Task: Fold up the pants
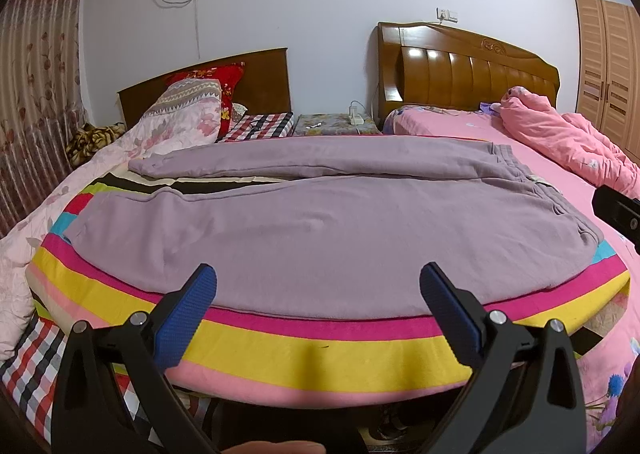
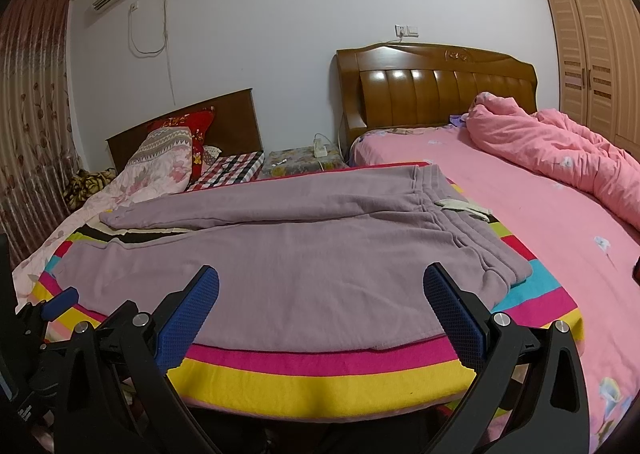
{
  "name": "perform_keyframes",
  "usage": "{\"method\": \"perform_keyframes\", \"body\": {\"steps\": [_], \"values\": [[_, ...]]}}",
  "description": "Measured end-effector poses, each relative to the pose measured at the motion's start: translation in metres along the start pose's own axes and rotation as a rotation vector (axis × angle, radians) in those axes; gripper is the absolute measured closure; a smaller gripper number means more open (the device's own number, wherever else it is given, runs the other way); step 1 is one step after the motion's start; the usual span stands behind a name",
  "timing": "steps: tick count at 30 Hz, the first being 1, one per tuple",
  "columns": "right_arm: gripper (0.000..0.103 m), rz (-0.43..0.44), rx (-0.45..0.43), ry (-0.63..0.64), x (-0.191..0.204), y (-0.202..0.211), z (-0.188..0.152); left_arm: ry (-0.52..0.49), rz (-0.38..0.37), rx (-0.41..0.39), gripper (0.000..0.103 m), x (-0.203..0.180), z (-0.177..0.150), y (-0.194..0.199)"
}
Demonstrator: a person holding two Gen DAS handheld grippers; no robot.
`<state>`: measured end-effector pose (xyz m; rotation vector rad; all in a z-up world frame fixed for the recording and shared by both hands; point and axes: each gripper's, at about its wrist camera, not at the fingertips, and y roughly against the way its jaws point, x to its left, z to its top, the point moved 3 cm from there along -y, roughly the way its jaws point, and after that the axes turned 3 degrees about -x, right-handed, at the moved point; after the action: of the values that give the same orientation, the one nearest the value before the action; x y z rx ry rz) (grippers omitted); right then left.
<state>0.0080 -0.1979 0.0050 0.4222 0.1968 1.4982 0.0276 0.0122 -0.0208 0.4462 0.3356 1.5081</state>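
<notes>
The lilac pants (image 1: 304, 230) lie flat on the striped blanket (image 1: 320, 350) on the bed, legs spread apart. Both the left gripper (image 1: 318, 286) and right gripper (image 2: 320, 288) hover with jaws released, empty. To fold neatly, pinch waistband and cuff of the near leg together.

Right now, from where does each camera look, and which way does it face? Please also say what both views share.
Left wrist: sits on the left gripper, facing the purple pants on the striped blanket; its open fingers show, a fingertip at the bottom edge, the other gripper at right.
Right wrist: sits on the right gripper, facing the same way, nearer the waistband; its open fingers show, the left gripper at left.
Shared: pants, blanket, wooden headboard, pink quilt.
</notes>
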Motion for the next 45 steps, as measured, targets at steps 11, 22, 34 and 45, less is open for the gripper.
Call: {"method": "perform_keyframes", "body": {"steps": [11,22,34,45], "values": [[0.004,0.002,0.002,-0.001,0.001,0.0,-0.001,0.002,0.001,0.002,0.001,0.001,-0.001,-0.001],[0.004,0.007,0.007,-0.003,0.005,0.0,-0.005,0.003,0.0,0.006,0.001,0.004,-0.003,-0.002],[0.004,0.052,0.018,0.013,-0.009,-0.018,0.002,-0.031,-0.023,0.025,0.001,0.01,0.008,-0.022],[0.004,0.016,0.127,0.015,-0.123,-0.17,0.114,-0.332,-0.009,-0.024,0.001,0.017,0.144,-0.148]]}}
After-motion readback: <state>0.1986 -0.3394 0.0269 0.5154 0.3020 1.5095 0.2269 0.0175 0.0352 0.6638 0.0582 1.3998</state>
